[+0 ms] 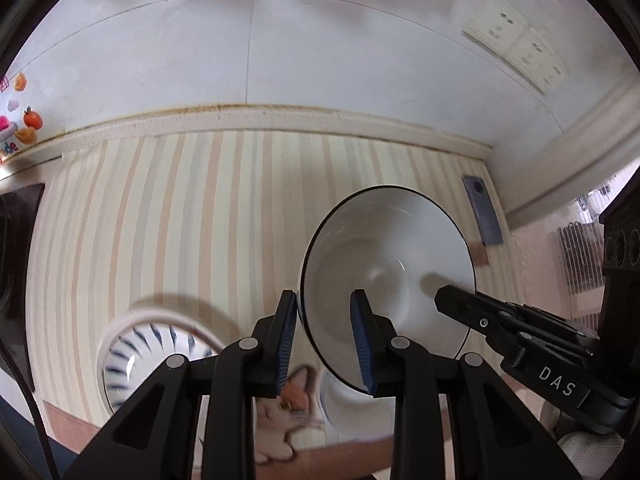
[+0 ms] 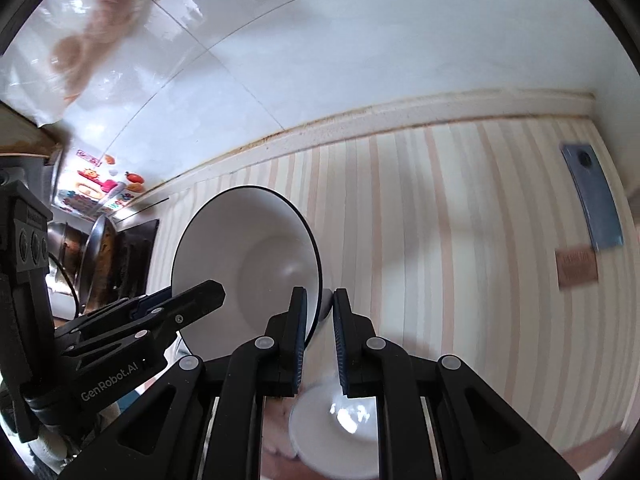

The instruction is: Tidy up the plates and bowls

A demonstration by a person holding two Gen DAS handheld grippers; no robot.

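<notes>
A white bowl (image 1: pixel 384 276) with a thin black rim is held tilted above the striped table mat (image 1: pixel 180 216). My left gripper (image 1: pixel 326 340) straddles its left rim, one finger outside and one inside, shut on the rim. My right gripper (image 2: pixel 320 344) is shut on the opposite rim of the same bowl (image 2: pixel 248 264). The right gripper also shows in the left wrist view (image 1: pixel 452 300). A blue-striped bowl (image 1: pixel 136 356) sits on the mat at lower left. A white dish (image 2: pixel 340 428) lies below the held bowl.
A tiled wall (image 1: pixel 280 48) with a socket panel (image 1: pixel 516 48) backs the table. A grey phone (image 1: pixel 482 212) and a brown card (image 2: pixel 576 268) lie at the mat's far right. A cat-print item (image 1: pixel 288 408) lies near the front edge. A metal pot (image 2: pixel 96 256) stands at the left.
</notes>
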